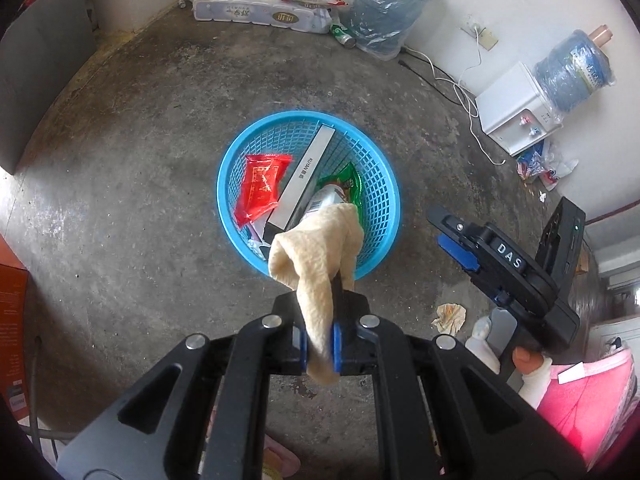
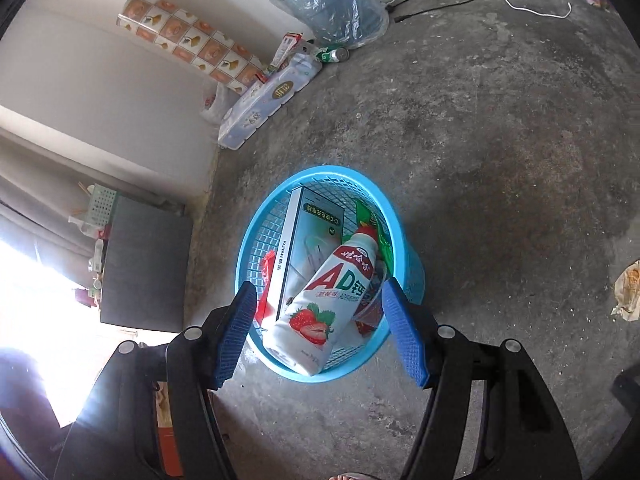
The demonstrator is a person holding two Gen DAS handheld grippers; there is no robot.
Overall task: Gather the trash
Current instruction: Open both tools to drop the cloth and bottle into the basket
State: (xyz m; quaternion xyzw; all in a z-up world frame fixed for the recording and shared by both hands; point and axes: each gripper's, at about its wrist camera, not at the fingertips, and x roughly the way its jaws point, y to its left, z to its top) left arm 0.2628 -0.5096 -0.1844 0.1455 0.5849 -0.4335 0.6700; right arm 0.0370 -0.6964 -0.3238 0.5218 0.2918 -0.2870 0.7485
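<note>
On the left of the left wrist view, bare concrete floor (image 1: 120,200) runs up to a pack of toilet rolls (image 1: 256,10) by the far wall. In the middle stands the blue basket (image 1: 384,216), holding a red wrapper (image 1: 262,188), a long grey box (image 1: 308,176), a green wrapper (image 1: 348,180) and a bottle partly hidden by cloth. The left gripper (image 1: 320,346) is clamped tight on a beige rag (image 1: 316,260); the rag's loose end hangs over the near rim of the basket. To the right, the right gripper (image 1: 456,236) hovers beside the basket, and a crumpled paper (image 1: 450,314) lies on the floor near it. Farther right, a water dispenser (image 1: 516,108) carries 1 water jug (image 1: 572,68); a second jug (image 1: 388,8) stands by the wall.

In the right wrist view, the grey box (image 2: 312,248) leans in the basket (image 2: 412,276) at left, and a white strawberry drink bottle (image 2: 328,304) rests across it. The right gripper (image 2: 320,328) has its 2 blue pads spread wide with nothing pinched between them, above the near side of the basket. At the far right edge lies a scrap of paper (image 2: 628,292).
</note>
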